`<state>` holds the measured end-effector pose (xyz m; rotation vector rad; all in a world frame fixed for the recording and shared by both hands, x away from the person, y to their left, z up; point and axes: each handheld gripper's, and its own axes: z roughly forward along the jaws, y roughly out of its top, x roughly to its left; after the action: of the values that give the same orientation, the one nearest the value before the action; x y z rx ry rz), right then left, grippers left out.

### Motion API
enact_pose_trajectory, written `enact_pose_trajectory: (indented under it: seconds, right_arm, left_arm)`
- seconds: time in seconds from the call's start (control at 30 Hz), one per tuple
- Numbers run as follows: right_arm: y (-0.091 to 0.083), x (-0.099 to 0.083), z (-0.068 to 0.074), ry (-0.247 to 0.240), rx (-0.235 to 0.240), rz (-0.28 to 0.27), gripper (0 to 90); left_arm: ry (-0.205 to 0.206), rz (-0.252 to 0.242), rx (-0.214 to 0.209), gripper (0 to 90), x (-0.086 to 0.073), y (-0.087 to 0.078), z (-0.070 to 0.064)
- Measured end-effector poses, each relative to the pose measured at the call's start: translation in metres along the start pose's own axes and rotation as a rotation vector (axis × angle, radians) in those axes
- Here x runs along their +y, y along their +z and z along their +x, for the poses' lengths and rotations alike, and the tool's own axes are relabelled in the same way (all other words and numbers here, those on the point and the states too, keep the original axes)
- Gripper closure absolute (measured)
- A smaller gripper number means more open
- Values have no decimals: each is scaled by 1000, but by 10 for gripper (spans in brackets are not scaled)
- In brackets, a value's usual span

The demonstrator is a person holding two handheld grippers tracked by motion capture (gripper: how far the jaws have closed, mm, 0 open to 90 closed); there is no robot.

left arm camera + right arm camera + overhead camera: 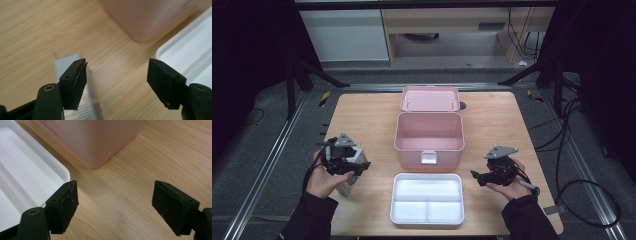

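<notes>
Light matt wood-grain table [362,115]; smooth pink plastic box [429,136]; glossy white plastic compartment tray [427,217]; matt black jaws.

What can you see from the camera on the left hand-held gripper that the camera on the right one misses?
The left gripper view alone catches a small silvery box lying on the table under its left jaw. The right gripper view alone has nothing between or under its jaws but bare wood. Both share the wooden table, a corner of the pink box and an edge of the white tray, and both pairs of black jaws stand wide apart, gripping nothing.
</notes>
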<state>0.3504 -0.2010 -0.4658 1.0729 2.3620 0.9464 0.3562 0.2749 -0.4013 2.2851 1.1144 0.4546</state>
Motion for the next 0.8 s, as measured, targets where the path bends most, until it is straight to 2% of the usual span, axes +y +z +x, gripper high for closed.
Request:
enact_pose_trajectory:
  seconds: [0.03, 0.07, 0.1, 0.13, 0.3, 0.33, 0.47, 0.57, 0.7, 0.8]
  right_arm:
    - [0, 0, 0, 0, 0, 0, 204]
    - [-1, -2, -3, 13, -25, -11, 195]
    - [-1, -2, -3, 13, -25, -11, 195]
    - [-1, -3, -5, 22, -30, -16, 193]
    - [2, -6, -8, 22, -32, 4, 183]
    - [2, -6, -8, 20, -34, 7, 182]
    - [5, -7, -8, 21, -34, 20, 181]
    - [6, -7, -9, 17, -30, 24, 181]
    - [7, -8, -8, 13, -29, 31, 179]
    - [8, -7, -8, 16, -25, 29, 179]
  left_arm:
    - [0, 0, 0, 294, 0, 0, 0]
    - [-43, 6, 12, 293, -7, -1, 9]
    - [-43, 6, 12, 292, -7, -1, 9]
    - [-70, 25, 26, 288, -14, 2, 16]
    - [-99, 67, 37, 288, -18, 10, 24]
    - [-104, 98, 45, 290, -19, 14, 26]
    - [-138, 143, 32, 289, -21, 23, 28]
    - [-137, 156, 32, 301, -19, 27, 28]
    - [-115, 200, 35, 307, -13, 36, 26]
    - [-114, 224, 32, 309, -13, 42, 27]
